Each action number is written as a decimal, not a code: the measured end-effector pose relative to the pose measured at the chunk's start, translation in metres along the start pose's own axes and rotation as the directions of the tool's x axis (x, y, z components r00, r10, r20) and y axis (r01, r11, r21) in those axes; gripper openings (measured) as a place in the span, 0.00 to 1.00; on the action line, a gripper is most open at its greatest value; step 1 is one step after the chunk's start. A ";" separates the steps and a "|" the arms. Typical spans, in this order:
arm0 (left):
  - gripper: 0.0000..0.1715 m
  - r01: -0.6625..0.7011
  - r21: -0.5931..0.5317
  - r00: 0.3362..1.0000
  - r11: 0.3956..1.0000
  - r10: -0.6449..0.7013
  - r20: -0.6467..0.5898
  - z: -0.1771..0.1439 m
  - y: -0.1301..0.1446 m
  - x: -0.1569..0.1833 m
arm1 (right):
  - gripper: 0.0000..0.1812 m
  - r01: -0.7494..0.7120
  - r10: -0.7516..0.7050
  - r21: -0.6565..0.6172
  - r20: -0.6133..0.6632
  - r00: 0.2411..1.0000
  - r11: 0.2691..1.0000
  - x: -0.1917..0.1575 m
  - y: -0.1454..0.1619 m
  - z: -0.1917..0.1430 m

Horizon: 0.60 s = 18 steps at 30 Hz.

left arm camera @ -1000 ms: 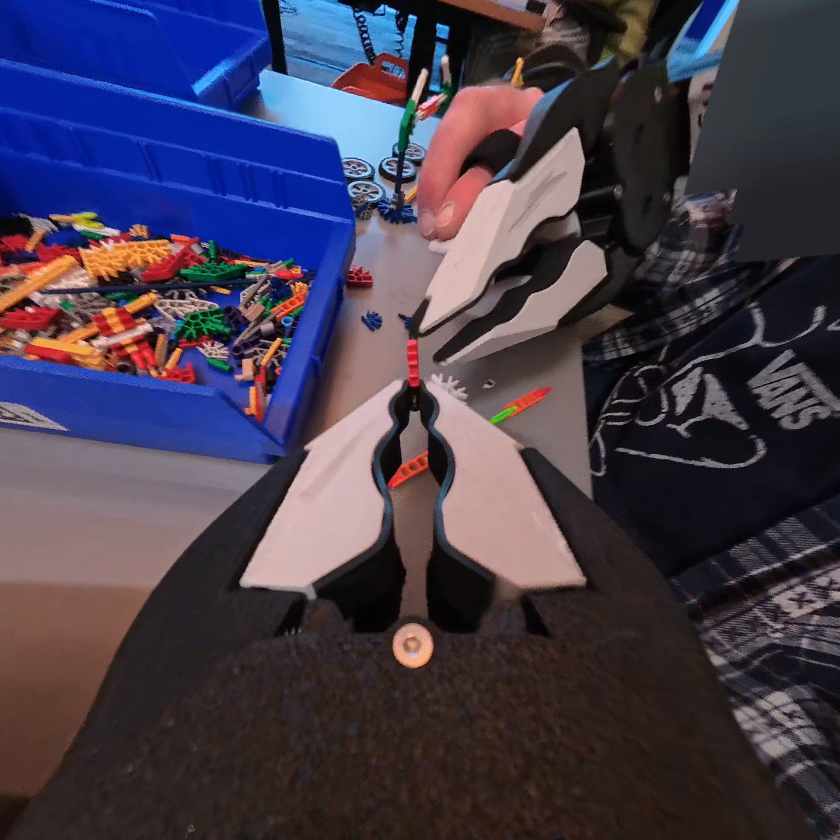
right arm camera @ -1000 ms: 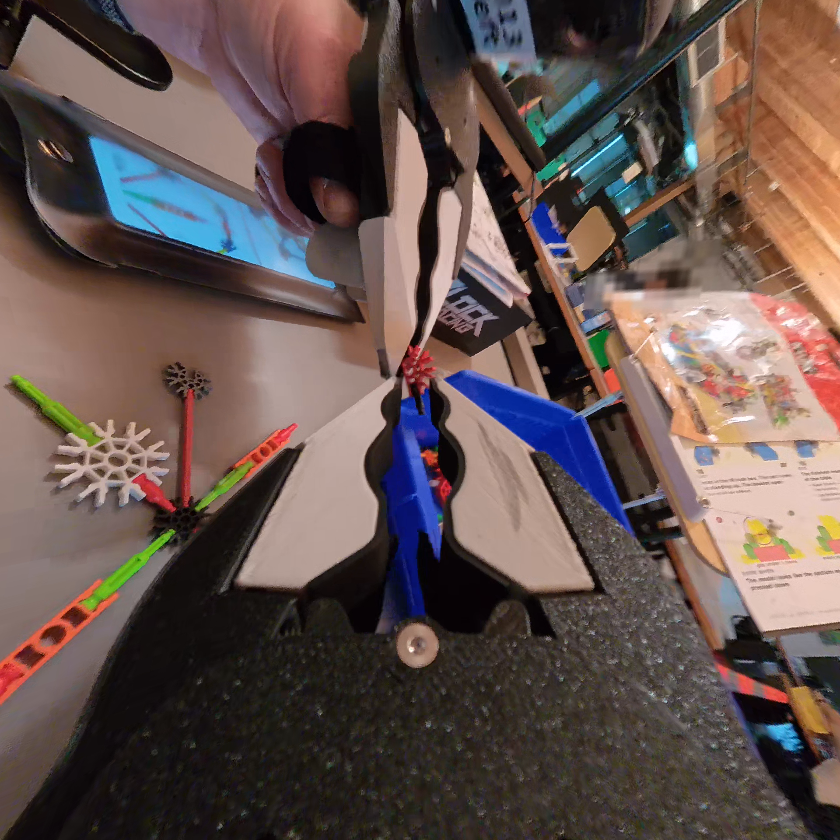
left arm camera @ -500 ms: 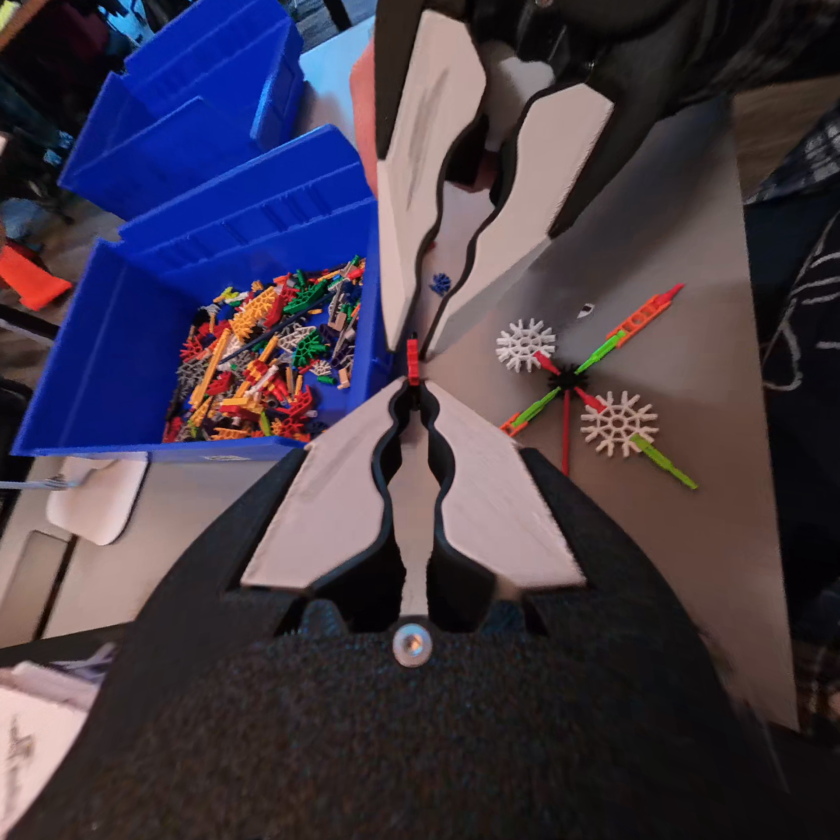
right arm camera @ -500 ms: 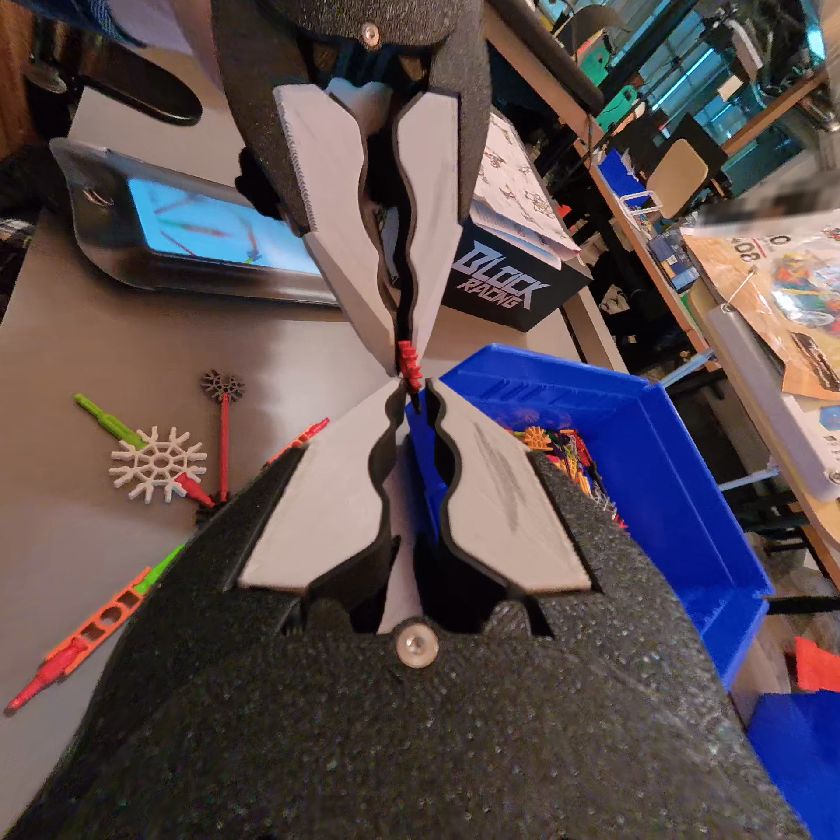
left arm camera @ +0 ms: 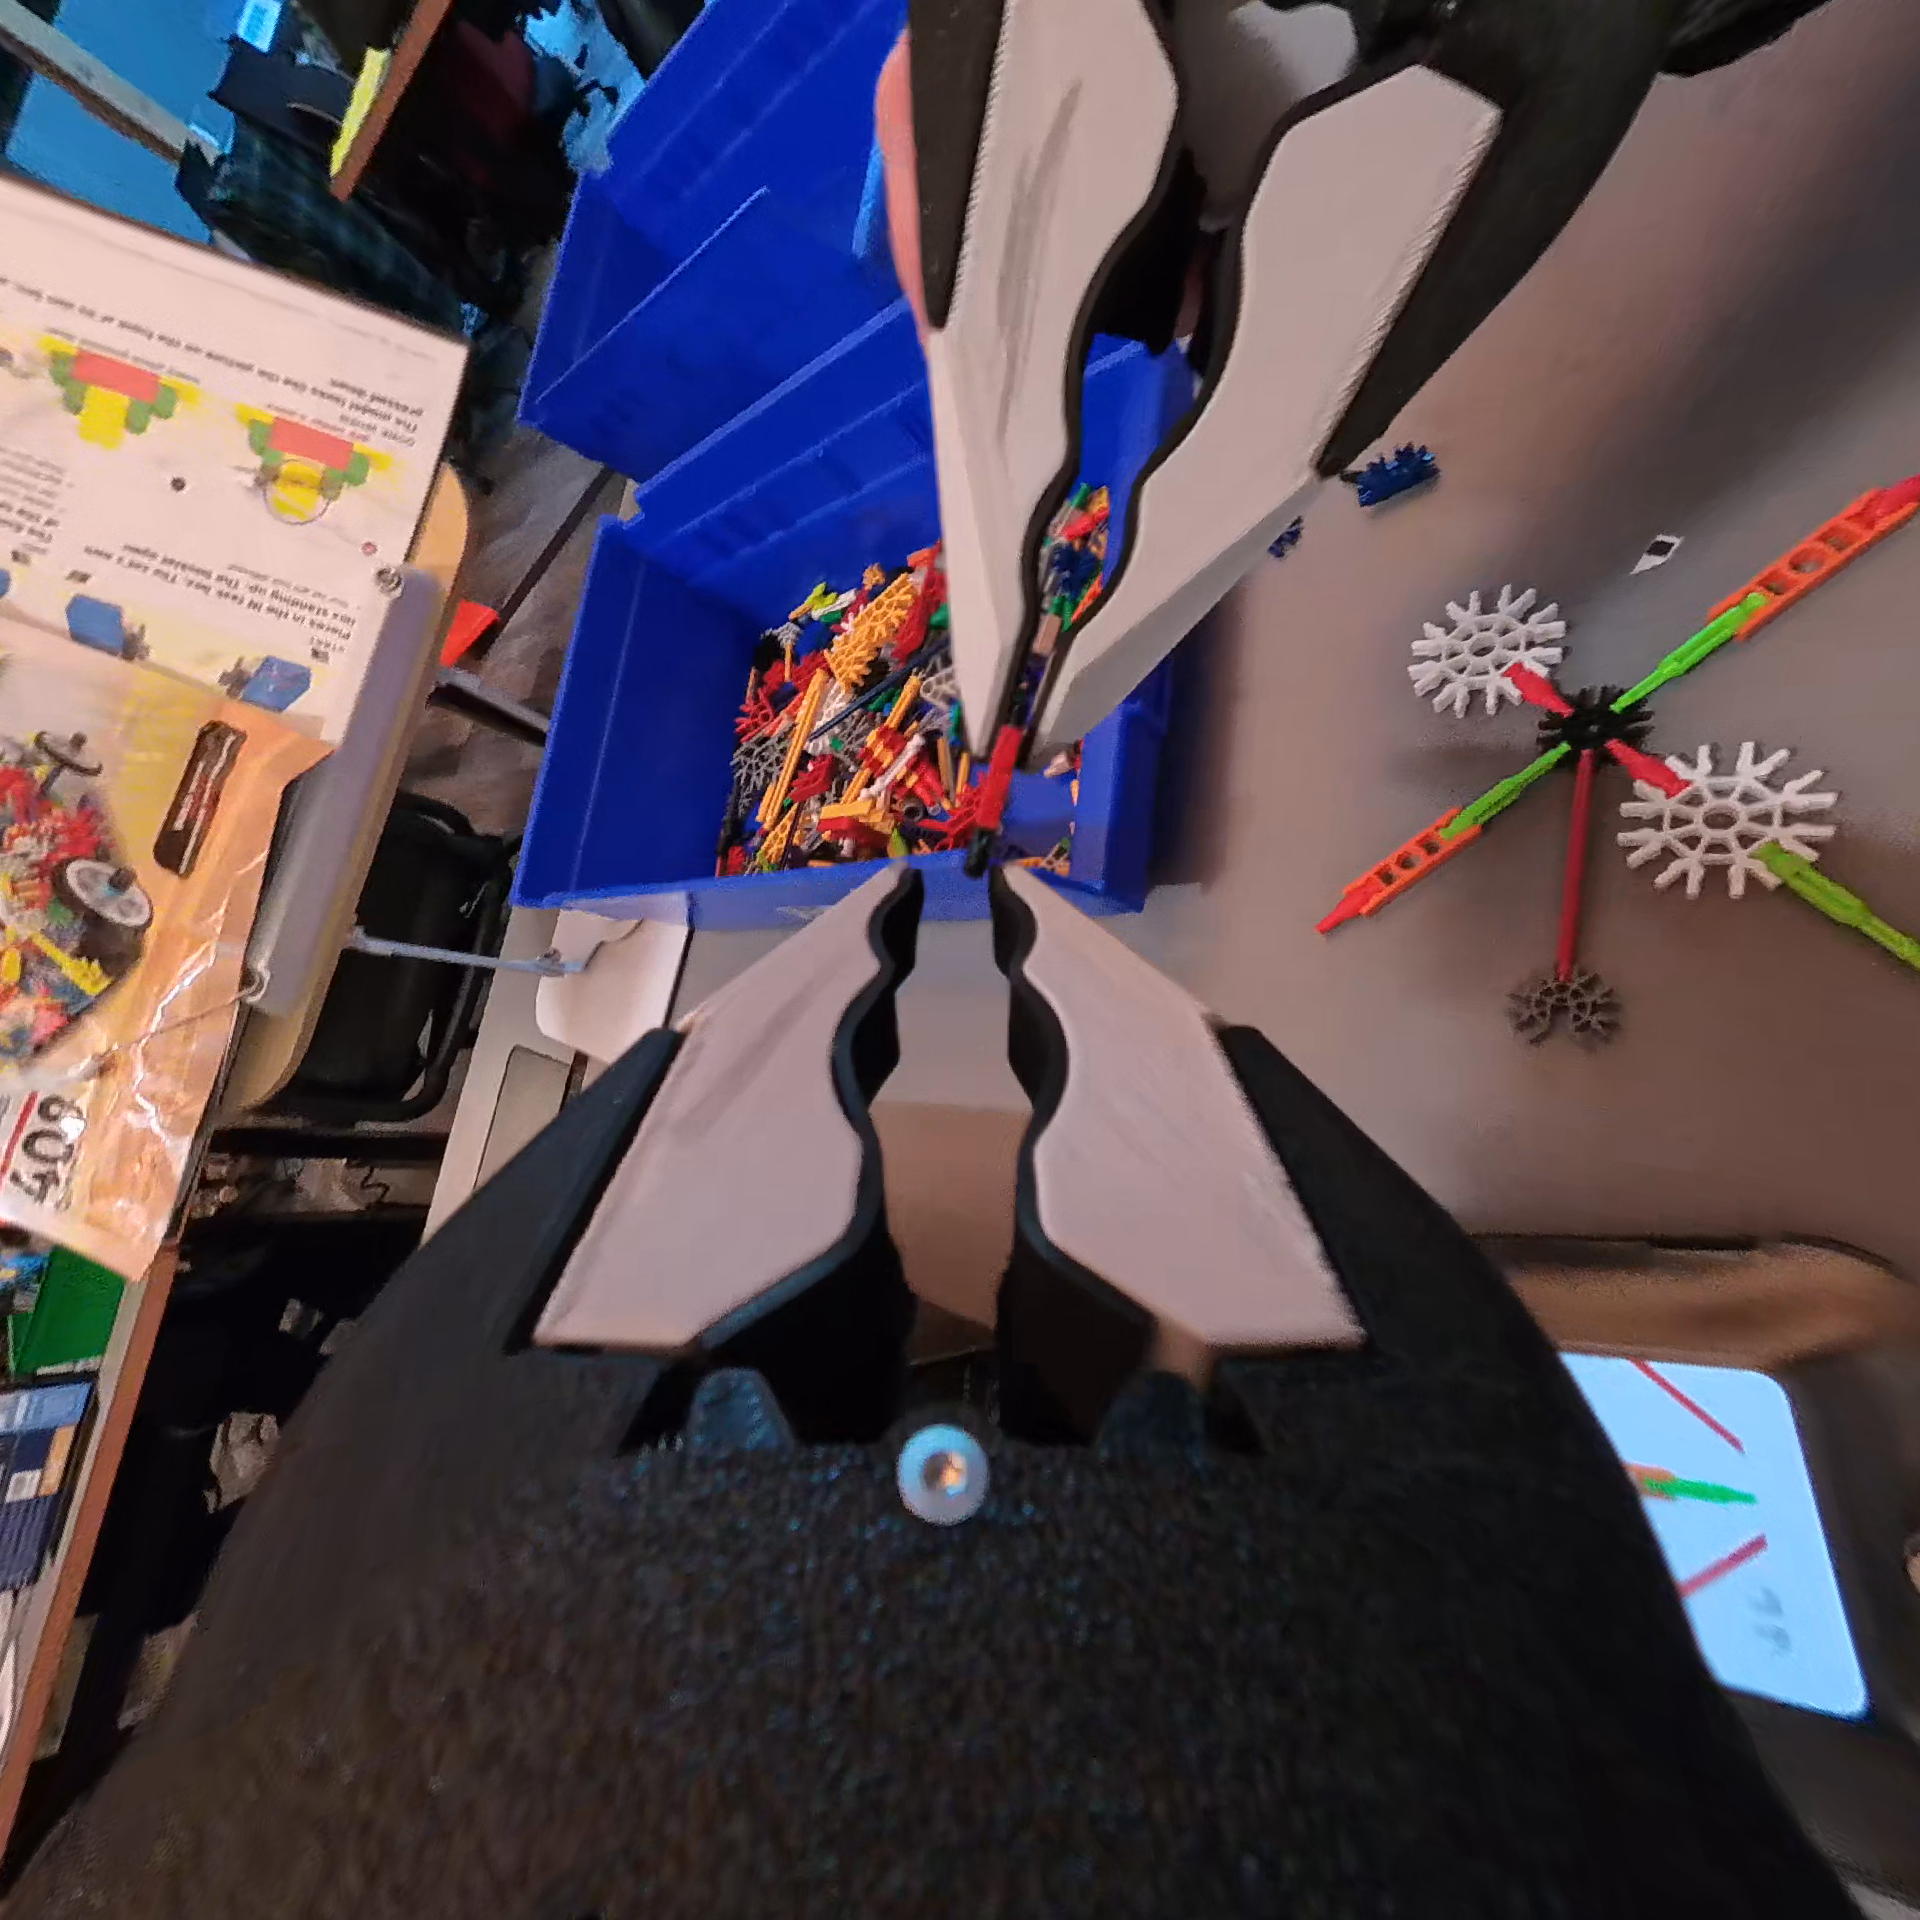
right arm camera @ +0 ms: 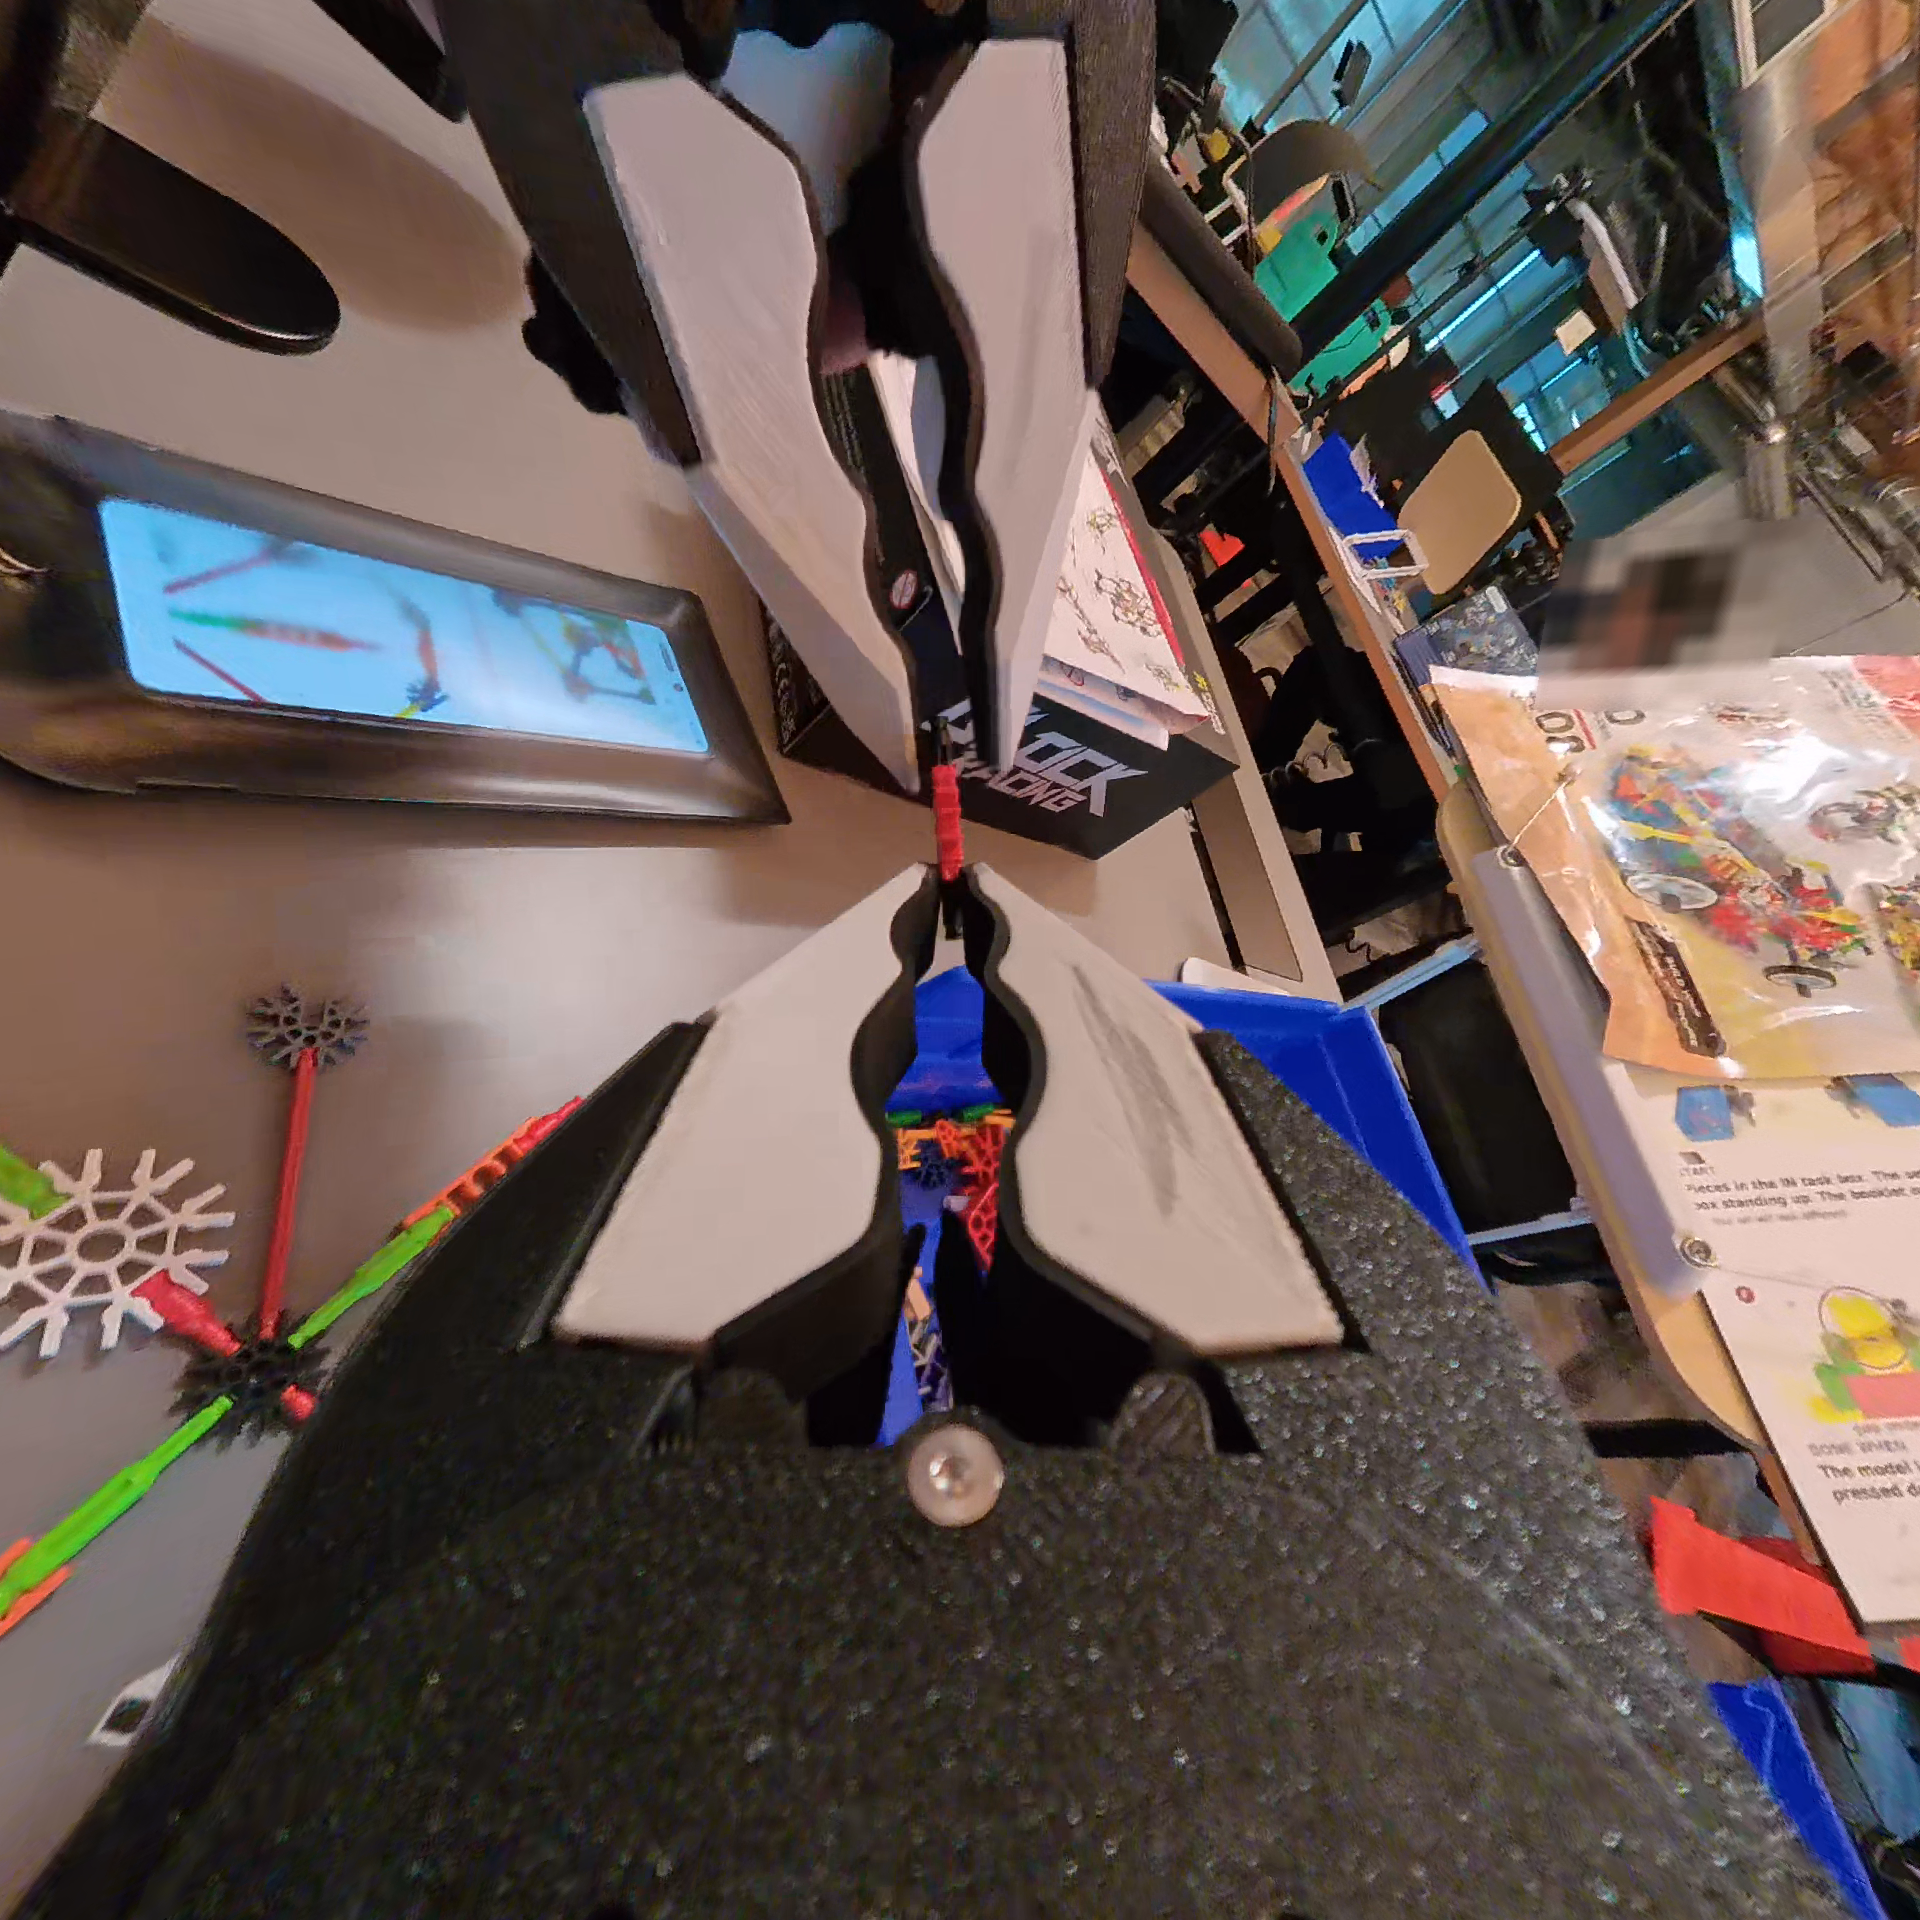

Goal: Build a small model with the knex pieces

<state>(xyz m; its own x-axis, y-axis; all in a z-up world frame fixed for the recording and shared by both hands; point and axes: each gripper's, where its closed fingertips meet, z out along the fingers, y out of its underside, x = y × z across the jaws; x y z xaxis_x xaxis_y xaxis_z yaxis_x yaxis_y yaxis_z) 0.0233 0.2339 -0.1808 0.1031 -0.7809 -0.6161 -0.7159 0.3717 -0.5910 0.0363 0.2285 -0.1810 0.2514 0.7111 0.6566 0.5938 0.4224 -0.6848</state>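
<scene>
My right gripper point(right arm camera: 948, 894) is shut on a small red connector piece point(right arm camera: 945, 821) and holds it in the air above the blue bin point(right arm camera: 1330, 1049). My left gripper point(left arm camera: 953, 878) faces it tip to tip with its jaws a little apart. The red piece point(left arm camera: 995, 779) hangs from the right gripper point(left arm camera: 1013, 743), and its dark lower end sits by my left gripper's right fingertip. In the right wrist view the left gripper point(right arm camera: 951, 769) is just above the piece. A built star of rods around a black hub point(left arm camera: 1595, 727) lies on the grey table, with two white snowflake connectors.
The blue bin point(left arm camera: 623, 727) is full of mixed coloured parts, with more blue bins behind it. A tablet with a lit screen point(right arm camera: 405, 644) and a black box point(right arm camera: 1081, 800) lie on the table. Instruction sheets point(left arm camera: 208, 416) and a bag of parts point(right arm camera: 1714, 862) lie beside it. Both grippers' tips are close together, under 4 cm apart. From either gripper's tips it is about 15 centimetres to the black hub point(left arm camera: 1595, 727). Look for it in the right wrist view point(right arm camera: 260, 1366) too.
My left gripper's jaws have opened off the red piece, which stays in the right gripper. Both grippers have swung round from the table to over the bin.
</scene>
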 end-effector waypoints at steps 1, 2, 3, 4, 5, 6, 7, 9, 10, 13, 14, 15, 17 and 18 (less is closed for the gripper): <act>0.08 0.007 -0.006 1.000 1.000 -0.007 0.010 -0.002 0.004 -0.002 | 0.02 -0.001 0.001 -0.007 0.004 1.000 1.000 -0.002 0.002 0.000; 0.09 0.014 -0.012 1.000 1.000 -0.014 0.021 -0.005 0.008 -0.003 | 0.02 -0.001 0.001 -0.019 0.011 1.000 1.000 -0.005 0.006 0.000; 0.11 0.024 -0.018 0.999 1.000 -0.023 0.028 -0.007 0.012 -0.004 | 0.02 0.000 0.001 -0.034 0.020 1.000 0.999 -0.008 0.010 0.000; 0.11 0.034 -0.023 0.999 0.999 -0.033 0.032 -0.008 0.016 -0.004 | 0.02 0.000 0.002 -0.048 0.034 0.999 0.999 -0.014 0.016 -0.001; 0.12 0.043 -0.027 0.998 0.999 -0.042 0.035 -0.010 0.020 -0.003 | 0.02 0.001 0.002 -0.063 0.052 0.999 0.998 -0.021 0.022 -0.002; 0.11 0.054 -0.034 0.998 0.998 -0.053 0.033 -0.010 0.024 -0.003 | 0.02 0.005 0.001 -0.079 0.074 0.997 0.997 -0.029 0.029 -0.004; 0.11 0.065 -0.047 0.998 0.997 -0.063 0.028 -0.010 0.029 -0.001 | 0.02 0.008 0.002 -0.100 0.092 0.996 0.995 -0.036 0.037 -0.005; 0.11 0.069 -0.071 0.997 0.995 -0.067 0.026 -0.008 0.038 0.002 | 0.02 0.017 0.000 -0.158 0.106 0.994 0.987 -0.047 0.056 -0.008; 0.11 0.070 -0.079 0.997 0.994 -0.069 0.019 -0.006 0.041 0.004 | 0.02 0.023 -0.002 -0.185 0.111 0.994 0.982 -0.052 0.065 -0.010; 0.11 0.073 -0.091 0.997 0.993 -0.073 0.006 0.000 0.044 0.007 | 0.02 0.031 0.000 -0.247 0.122 0.992 0.968 -0.065 0.090 -0.014; 0.11 0.073 -0.093 0.997 0.993 -0.073 -0.003 0.002 0.044 0.007 | 0.02 0.038 -0.007 -0.265 0.116 0.993 0.963 -0.067 0.097 -0.014; 0.11 0.067 -0.097 0.998 0.993 -0.068 -0.008 0.005 0.043 0.007 | 0.02 0.049 -0.018 -0.286 0.110 0.994 0.957 -0.068 0.104 -0.014; 0.11 0.058 -0.101 0.998 0.993 -0.060 -0.017 0.010 0.039 0.005 | 0.02 0.077 -0.045 -0.320 0.107 0.993 0.944 -0.070 0.114 -0.014; 0.11 0.055 -0.099 0.998 0.994 -0.057 -0.021 0.012 0.037 0.004 | 0.02 0.096 -0.064 -0.334 0.108 0.992 0.938 -0.071 0.118 -0.013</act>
<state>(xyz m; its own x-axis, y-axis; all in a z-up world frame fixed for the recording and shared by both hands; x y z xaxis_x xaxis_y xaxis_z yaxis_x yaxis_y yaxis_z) 0.0057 0.2505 -0.2110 0.1295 -0.8112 -0.5702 -0.7743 0.2765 -0.5693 0.0988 0.2208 -0.3044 0.1295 0.7392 0.6609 0.8361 0.2770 -0.4736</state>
